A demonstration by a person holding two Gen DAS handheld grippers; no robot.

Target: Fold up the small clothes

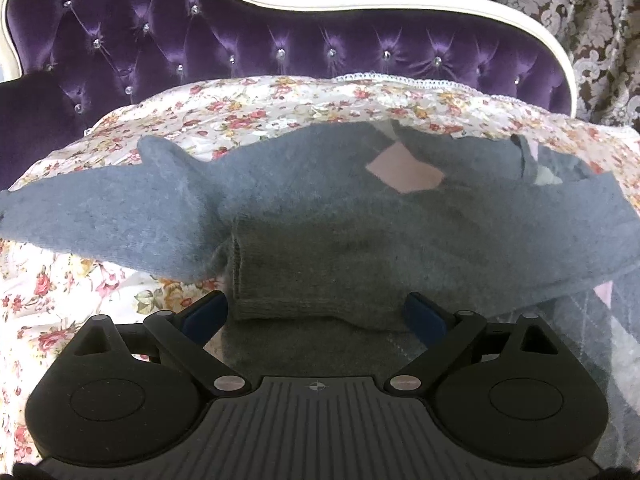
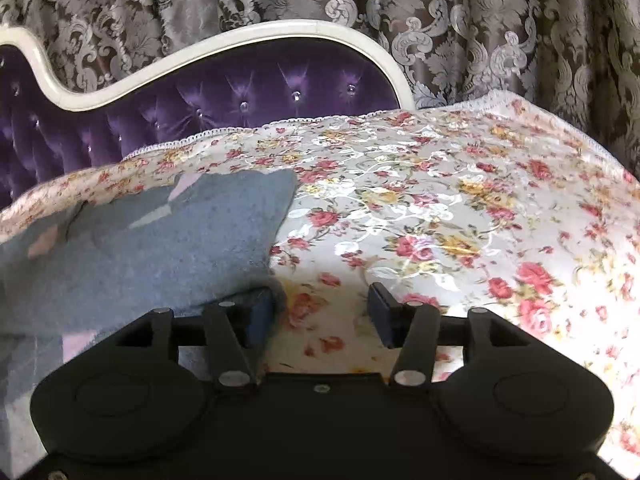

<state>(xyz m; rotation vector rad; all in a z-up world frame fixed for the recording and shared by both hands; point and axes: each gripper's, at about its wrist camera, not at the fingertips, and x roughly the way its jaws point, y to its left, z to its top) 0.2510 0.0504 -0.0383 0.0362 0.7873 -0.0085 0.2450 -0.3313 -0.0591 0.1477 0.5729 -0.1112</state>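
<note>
A small grey-blue knit sweater (image 1: 320, 216) with pink diamond patches lies spread on a floral cloth (image 1: 280, 100). One sleeve stretches left; a ribbed cuff (image 1: 312, 292) is folded over the body. My left gripper (image 1: 316, 312) is open, its blue pads on either side of that cuff, not closed on it. In the right wrist view the sweater (image 2: 160, 240) lies at the left. My right gripper (image 2: 320, 312) is open over the floral cloth (image 2: 460, 220), its left pad (image 2: 260, 312) touching the sweater's edge.
A purple tufted headboard (image 1: 200, 52) with a white curved frame stands behind the cloth. Brown damask curtains (image 2: 400, 20) hang behind it. The cloth's lace-trimmed edge (image 2: 500, 98) drops off at the far right.
</note>
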